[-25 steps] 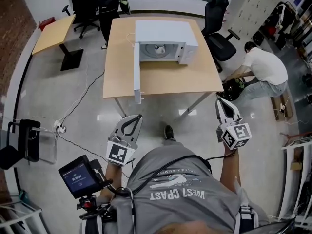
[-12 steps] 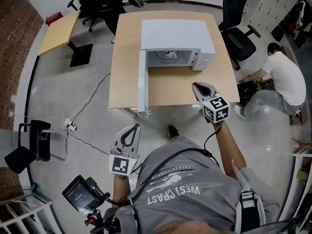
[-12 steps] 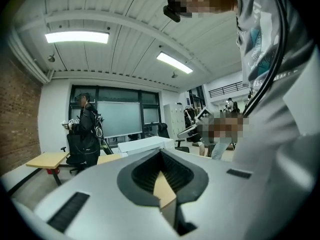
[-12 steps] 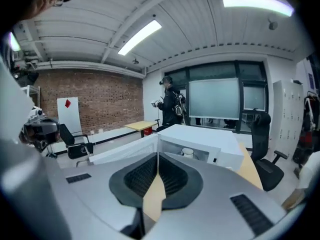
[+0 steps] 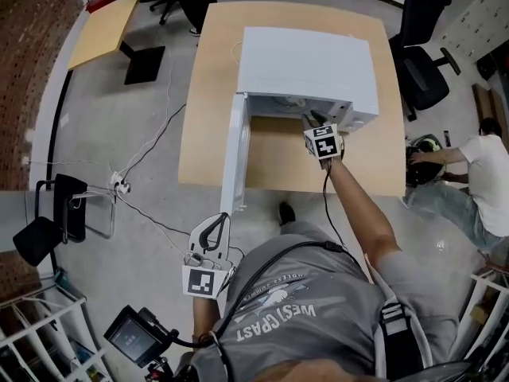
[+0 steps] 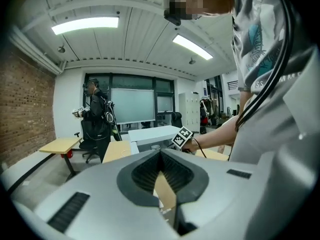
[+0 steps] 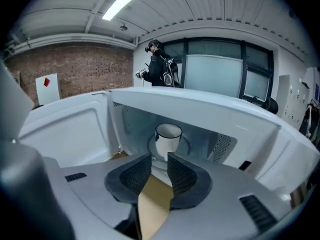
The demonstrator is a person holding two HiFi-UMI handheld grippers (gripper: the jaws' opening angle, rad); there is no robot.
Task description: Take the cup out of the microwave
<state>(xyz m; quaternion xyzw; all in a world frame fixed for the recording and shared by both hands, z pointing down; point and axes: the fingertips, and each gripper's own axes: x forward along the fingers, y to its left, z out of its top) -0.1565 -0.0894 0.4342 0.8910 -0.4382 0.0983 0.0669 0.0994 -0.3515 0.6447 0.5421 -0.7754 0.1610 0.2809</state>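
Right gripper (image 7: 159,159) reached microwave (image 5: 306,54) — cup (image 7: 168,135) just beyond its empty, just-opening jaws.

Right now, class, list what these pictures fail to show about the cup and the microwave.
- The cup: head view, hidden under the roof of the microwave.
- The cup's base: right gripper view, partly behind the right gripper, whose jaws have just been opening with nothing between them.
- The cup's contents: right gripper view, the inside is too dark.
- The microwave's controls: head view, too small and foreshortened.

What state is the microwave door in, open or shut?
Open: the door stands swung out left of the microwave, and the cup inside shows.
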